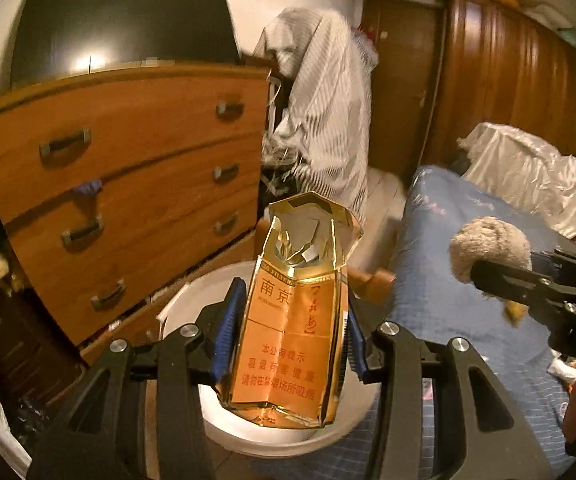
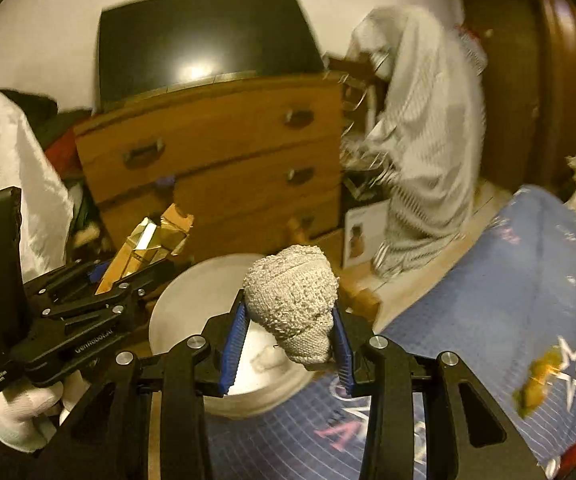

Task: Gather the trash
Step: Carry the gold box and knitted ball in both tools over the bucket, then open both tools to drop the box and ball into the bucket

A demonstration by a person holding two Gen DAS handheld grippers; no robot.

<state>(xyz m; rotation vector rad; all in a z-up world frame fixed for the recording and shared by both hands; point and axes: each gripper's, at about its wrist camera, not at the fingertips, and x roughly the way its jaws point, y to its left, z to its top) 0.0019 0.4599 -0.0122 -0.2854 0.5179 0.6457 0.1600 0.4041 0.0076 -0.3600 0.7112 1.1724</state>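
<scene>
Far left in the right wrist view: a white-gloved hand (image 2: 19, 412) holds the left gripper (image 1: 288, 340), clamped on an orange-gold cigarette pack (image 1: 292, 320). The pack stands upright btwn the blue pads, its torn top open, right above the white bucket (image 1: 175, 304). The bucket sits on the floor just beside the bed's near-left corner, in front of the wooden dresser (image 1: 127, 184); a dark TV screen (image 1: 119, 20) is on top of the dresser.

Center: right gripper (image 2: 288, 344) is closed on a balled-up grey knit cloth (image 2: 292, 300), held over the bucket's right rim, w/ pale scraps visible in the bucket bottom. A striped cloth (image 2: 424, 140) is draped over sth behind, right of the dresser.

Right: blue bedspread (image 2: 508, 300) w/ a yellowish scrap (image 2: 540, 380) lying near its right edge. A dark wardrobe (image 1: 508, 80) stands along the back wall.
</scene>
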